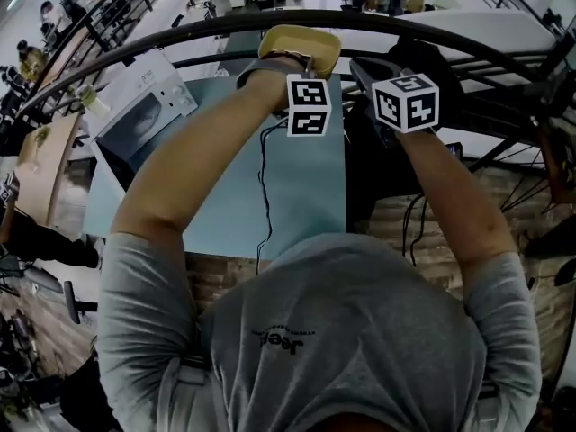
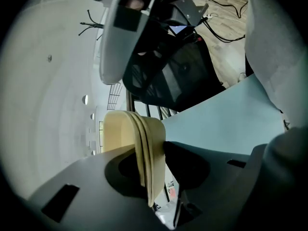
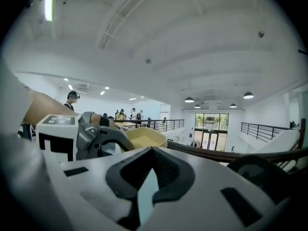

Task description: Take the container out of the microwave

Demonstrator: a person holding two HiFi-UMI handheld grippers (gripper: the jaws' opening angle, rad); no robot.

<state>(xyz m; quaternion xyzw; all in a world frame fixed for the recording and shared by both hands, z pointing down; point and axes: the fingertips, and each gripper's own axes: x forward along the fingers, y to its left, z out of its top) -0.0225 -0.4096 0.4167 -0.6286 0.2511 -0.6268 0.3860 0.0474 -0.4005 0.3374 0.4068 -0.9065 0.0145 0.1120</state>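
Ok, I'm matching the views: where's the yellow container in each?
Head view: container top centre, in the left claw.
Left gripper view: low centre, clamped by its rim.
Right gripper view: left of centre, beyond the left claw.
Shared: the railing.

The right gripper view shows a big, bright hall under a white ceiling [image 3: 159,42], with round hanging lamps [image 3: 248,96] at the right and tall glass doors [image 3: 211,124] below them. In the head view a dark railing [image 1: 378,21] curves across the top of the frame. A pale blue tabletop [image 1: 306,196] lies at the centre with a black cable [image 1: 262,169] trailing over it and a brick-patterned surface [image 1: 396,219] just to its right. The left gripper view has a black chair [image 2: 187,71] at the upper middle and wooden floor [image 2: 226,23] at the upper right.
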